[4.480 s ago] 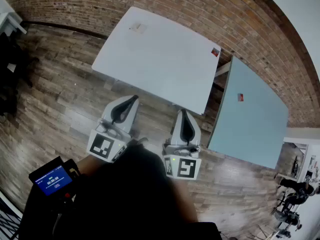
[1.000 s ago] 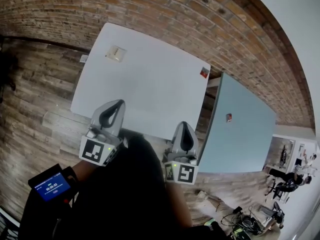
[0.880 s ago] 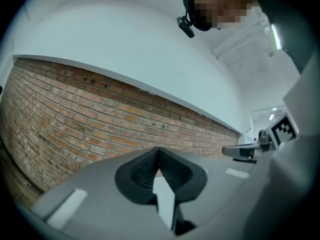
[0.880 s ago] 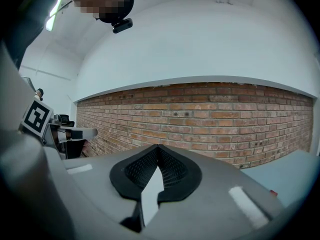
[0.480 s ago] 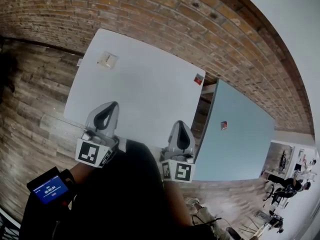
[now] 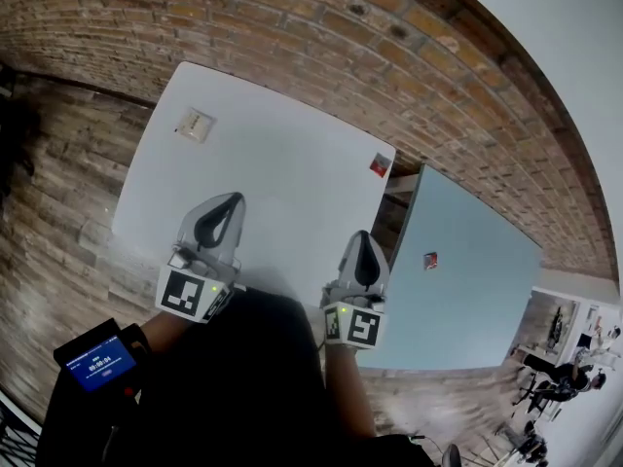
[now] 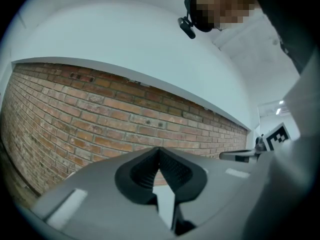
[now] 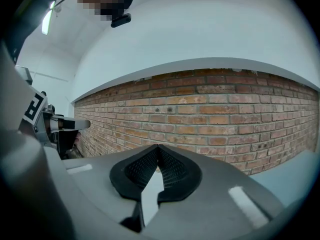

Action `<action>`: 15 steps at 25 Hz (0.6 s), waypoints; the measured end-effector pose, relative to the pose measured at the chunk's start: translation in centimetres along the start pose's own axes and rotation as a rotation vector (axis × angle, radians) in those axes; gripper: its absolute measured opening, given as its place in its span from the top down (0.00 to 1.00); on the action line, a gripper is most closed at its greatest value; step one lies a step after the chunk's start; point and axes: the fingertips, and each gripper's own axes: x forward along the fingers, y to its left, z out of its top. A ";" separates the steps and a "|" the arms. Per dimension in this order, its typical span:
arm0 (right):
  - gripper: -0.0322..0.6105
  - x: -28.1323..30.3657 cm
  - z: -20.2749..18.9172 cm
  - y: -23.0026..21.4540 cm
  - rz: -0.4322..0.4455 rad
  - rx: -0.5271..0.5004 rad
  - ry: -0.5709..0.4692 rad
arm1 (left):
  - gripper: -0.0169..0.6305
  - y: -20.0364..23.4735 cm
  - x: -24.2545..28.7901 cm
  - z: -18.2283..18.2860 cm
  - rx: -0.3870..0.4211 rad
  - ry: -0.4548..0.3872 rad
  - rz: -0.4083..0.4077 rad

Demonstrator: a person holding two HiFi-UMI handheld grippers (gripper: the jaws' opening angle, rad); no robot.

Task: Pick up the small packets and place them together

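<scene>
In the head view a pale square packet (image 6: 195, 124) lies near the far left corner of the white table (image 6: 282, 193). A small red packet (image 6: 380, 165) lies at the table's far right corner. Another small red packet (image 6: 430, 260) lies on the light blue table (image 6: 467, 290) to the right. My left gripper (image 6: 223, 202) is over the near part of the white table, shut and empty. My right gripper (image 6: 362, 237) is at the near right corner, also shut and empty. Each gripper view shows only its own tips meeting, left gripper (image 7: 159, 150), right gripper (image 8: 158, 148), against the brick wall.
A brick wall (image 6: 292, 37) runs behind both tables. A narrow gap (image 6: 389, 217) separates the white table from the blue one. Wooden floor (image 6: 49, 202) lies to the left. A small screen (image 6: 95, 362) sits on the person's left forearm.
The view has moved closer to the white table. Both grippers now reach over its near edge, still shut and empty. The packets have not moved on the tables.
</scene>
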 end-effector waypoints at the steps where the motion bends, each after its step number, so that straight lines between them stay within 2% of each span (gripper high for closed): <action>1: 0.95 0.4 -0.2 -0.7 0.000 0.001 0.003 | 0.97 -0.3 0.6 -0.1 0.004 0.003 0.000; 6: 0.95 2.6 -1.4 -4.5 -0.003 0.007 0.018 | 0.97 -1.3 3.3 -0.4 0.012 0.017 0.024; 10: 0.95 4.3 -3.1 -7.3 0.010 0.023 0.057 | 0.97 -2.9 5.2 -0.8 0.060 0.027 0.016; 15: 0.95 6.7 -4.5 -10.2 0.025 0.001 0.088 | 0.97 -5.2 7.3 -1.2 0.035 0.042 0.009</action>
